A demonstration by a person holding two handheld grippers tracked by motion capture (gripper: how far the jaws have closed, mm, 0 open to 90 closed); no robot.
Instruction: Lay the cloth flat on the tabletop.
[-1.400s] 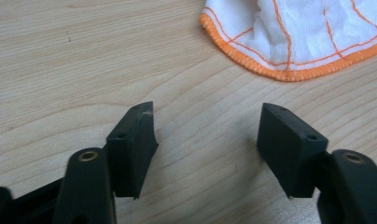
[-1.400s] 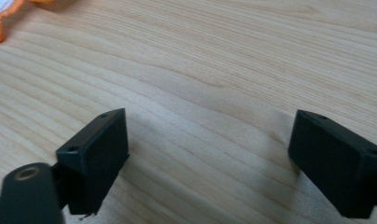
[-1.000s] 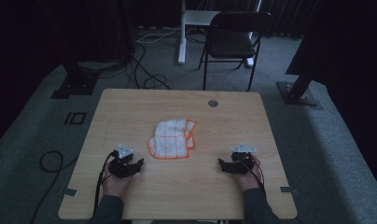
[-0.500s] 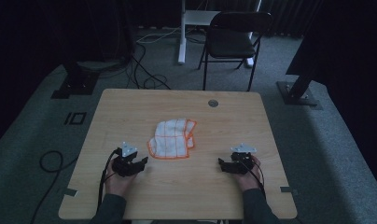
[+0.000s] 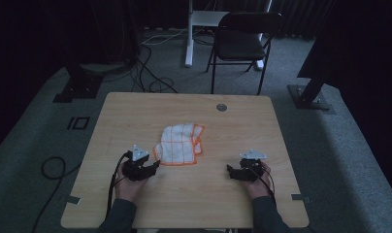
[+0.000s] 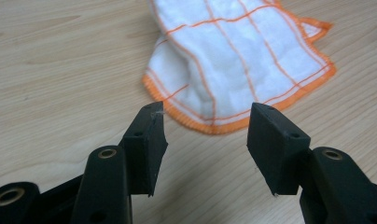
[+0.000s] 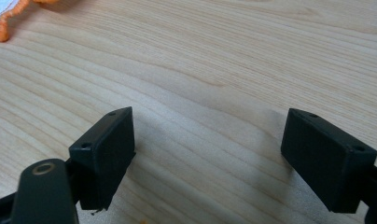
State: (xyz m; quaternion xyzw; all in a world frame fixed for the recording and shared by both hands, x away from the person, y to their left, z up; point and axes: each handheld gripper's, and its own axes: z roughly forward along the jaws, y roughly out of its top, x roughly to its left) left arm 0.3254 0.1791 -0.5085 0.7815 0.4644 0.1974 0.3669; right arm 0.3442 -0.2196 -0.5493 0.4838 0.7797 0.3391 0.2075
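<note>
A white cloth (image 5: 180,144) w/ orange grid and hem lies rumpled and partly folded near the middle of the tabletop (image 5: 136,111), a bit toward the near edge. The left tool (image 5: 155,166) sits low just beside the cloth's near-left corner, jaws apart w/ nothing between them, aimed at the orange hem (image 6: 210,127); prob. lined up to pinch that corner. The left hand (image 5: 128,187) rests on the wood, forearm coming in from the near edge. The right tool (image 5: 229,169) is well apart from the cloth, toward the near-right, jaws wide, holding nothing, over bare wood; looks like it's waiting. The right hand (image 5: 258,184) lies flat and low too.
</note>
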